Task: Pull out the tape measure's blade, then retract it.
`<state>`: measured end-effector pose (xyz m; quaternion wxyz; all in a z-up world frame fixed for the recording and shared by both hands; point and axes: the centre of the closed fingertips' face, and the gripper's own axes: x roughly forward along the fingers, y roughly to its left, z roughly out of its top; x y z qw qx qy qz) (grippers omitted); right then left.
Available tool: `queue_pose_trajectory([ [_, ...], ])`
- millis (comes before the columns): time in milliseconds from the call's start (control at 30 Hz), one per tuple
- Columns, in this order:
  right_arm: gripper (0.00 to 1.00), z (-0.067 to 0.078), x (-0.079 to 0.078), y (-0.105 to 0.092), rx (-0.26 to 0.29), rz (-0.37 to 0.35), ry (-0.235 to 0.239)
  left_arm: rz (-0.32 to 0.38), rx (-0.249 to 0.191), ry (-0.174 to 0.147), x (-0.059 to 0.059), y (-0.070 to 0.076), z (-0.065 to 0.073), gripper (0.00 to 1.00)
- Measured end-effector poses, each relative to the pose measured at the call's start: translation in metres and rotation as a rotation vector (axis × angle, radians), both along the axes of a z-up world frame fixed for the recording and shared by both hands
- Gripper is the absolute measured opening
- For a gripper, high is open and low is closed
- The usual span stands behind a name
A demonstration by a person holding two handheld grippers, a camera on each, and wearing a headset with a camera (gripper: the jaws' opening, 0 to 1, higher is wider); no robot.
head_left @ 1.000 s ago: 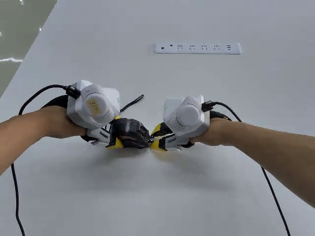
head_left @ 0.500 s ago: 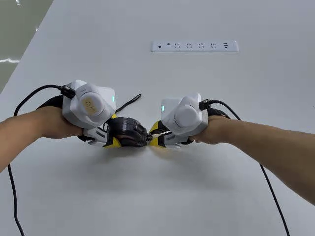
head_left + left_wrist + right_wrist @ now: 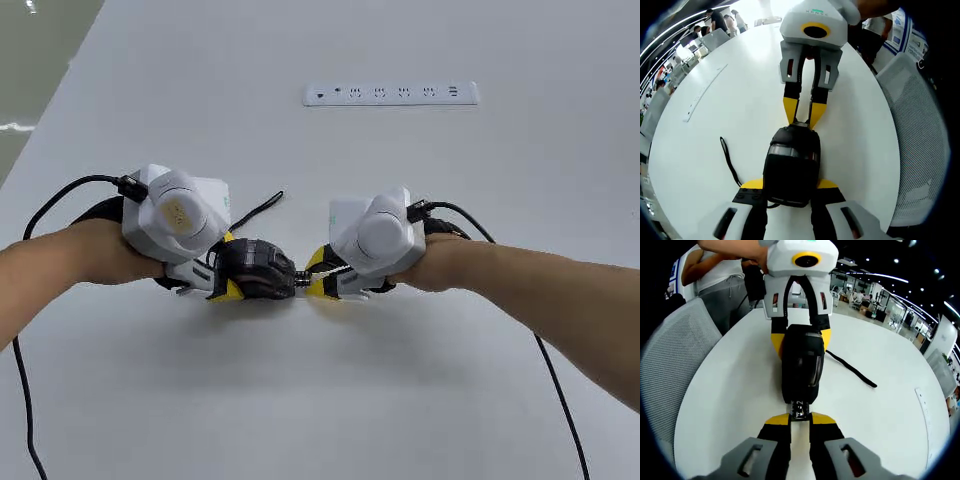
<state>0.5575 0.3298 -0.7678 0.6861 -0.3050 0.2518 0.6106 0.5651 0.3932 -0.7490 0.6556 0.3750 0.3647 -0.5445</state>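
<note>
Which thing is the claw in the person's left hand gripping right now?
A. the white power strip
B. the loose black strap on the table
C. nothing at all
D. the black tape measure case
D: the left claw is closed on both sides of the black tape measure case, while the right claw pinches the metal blade hook at the case's mouth.

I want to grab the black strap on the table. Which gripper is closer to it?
Left. The left gripper holds the tape measure, the strap just beside it; the right gripper pinches the blade tip, farther off.
</note>
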Motion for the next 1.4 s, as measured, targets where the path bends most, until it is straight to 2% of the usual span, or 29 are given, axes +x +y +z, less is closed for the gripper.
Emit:
queue_pose_trajectory([
  [900, 0.11, 0.001, -0.001, -0.035, -0.021, -0.001, -0.007, 0.006, -0.003, -0.002, 0.001, 0.000, 0.000, 0.30],
  [1133, 0.11, 0.002, -0.001, -0.039, -0.023, 0.000, -0.007, 0.005, -0.002, -0.002, 0.001, 0.000, 0.000, 0.30],
  [1167, 0.11, 0.002, -0.002, -0.055, -0.031, -0.006, -0.006, 0.005, -0.002, -0.003, 0.000, 0.000, 0.000, 0.30],
  [1200, 0.11, 0.002, -0.003, -0.059, -0.032, -0.010, -0.005, 0.005, -0.002, -0.003, 0.000, 0.000, 0.000, 0.30],
  [1400, 0.11, 0.002, -0.004, -0.070, -0.033, -0.018, -0.004, 0.004, 0.000, -0.004, 0.000, 0.000, 0.000, 0.30],
])
